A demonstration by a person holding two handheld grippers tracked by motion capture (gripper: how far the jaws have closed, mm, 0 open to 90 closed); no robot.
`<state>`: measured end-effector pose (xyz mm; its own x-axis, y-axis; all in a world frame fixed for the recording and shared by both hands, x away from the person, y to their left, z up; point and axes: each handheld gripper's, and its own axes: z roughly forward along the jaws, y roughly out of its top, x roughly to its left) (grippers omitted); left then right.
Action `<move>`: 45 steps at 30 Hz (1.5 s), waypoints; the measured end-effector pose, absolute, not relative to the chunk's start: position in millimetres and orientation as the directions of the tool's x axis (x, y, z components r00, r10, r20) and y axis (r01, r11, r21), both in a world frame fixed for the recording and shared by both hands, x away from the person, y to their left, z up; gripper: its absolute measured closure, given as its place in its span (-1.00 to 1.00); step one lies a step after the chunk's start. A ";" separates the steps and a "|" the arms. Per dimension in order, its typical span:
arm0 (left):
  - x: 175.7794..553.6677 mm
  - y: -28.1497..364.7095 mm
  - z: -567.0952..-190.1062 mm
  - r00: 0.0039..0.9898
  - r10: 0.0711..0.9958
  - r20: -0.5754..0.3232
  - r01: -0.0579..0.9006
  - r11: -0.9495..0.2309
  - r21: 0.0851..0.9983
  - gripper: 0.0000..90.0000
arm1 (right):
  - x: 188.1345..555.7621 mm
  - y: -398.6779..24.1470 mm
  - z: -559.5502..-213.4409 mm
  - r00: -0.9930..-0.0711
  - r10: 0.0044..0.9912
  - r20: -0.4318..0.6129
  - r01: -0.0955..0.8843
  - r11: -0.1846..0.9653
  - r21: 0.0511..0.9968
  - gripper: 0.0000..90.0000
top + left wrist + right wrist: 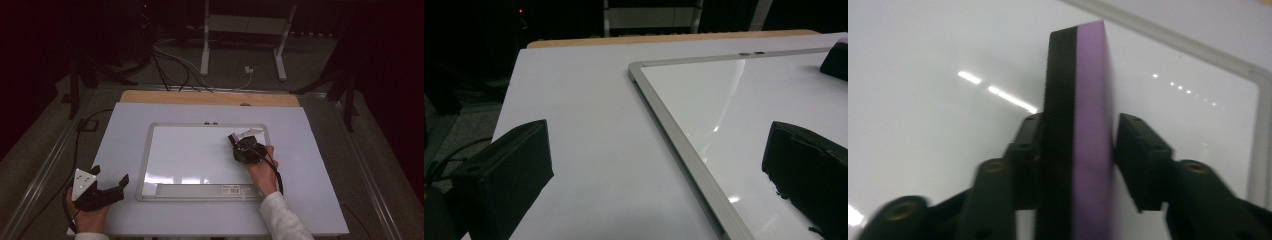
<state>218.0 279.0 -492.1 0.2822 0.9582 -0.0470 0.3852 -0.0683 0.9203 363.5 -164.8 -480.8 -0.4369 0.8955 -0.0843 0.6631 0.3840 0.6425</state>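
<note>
A silver-framed whiteboard [200, 155] lies flat in the middle of the white table. My right gripper [239, 142] is over its upper right part, shut on a purple and black eraser [1078, 130] held on edge against the board surface [923, 100]. The eraser [234, 137] sticks out from the jaws toward the far side. My left gripper [109, 176] rests at the table's near left corner, left of the board, open with nothing between its fingers [504, 175]. In the left gripper view the whiteboard [724, 100] frame runs diagonally past the right jaw.
The white tabletop [320, 165] sits on a wooden board [200, 97] showing at the far edge. A marker tray [200, 190] runs along the whiteboard's near side. Cables [175, 65] and a white stand [245, 30] lie on the floor beyond the table.
</note>
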 end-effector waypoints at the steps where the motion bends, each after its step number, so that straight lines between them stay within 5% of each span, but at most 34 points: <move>1: 217.7 279.2 -491.9 0.283 0.958 -0.047 0.383 -0.068 0.921 -0.99 | 363.2 -166.8 -479.6 -0.433 0.898 -0.077 0.663 0.375 0.648 0.38; 29: 218.0 277.3 -492.3 0.282 0.958 -0.042 0.387 -0.074 0.919 -0.99 | 321.9 -212.5 -459.0 -0.353 0.935 -0.027 0.645 0.264 0.717 0.41; 45: 218.5 274.8 -492.7 0.284 0.958 -0.035 0.392 -0.083 0.916 -0.99 | 294.5 -240.6 -477.1 -0.297 0.955 0.002 0.683 0.211 0.700 0.40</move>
<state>218.5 274.8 -492.7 0.2844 0.9581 -0.0347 0.3917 -0.0831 0.9163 294.5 -240.6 -477.1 -0.2971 0.9548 0.0021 0.6828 0.2109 0.6995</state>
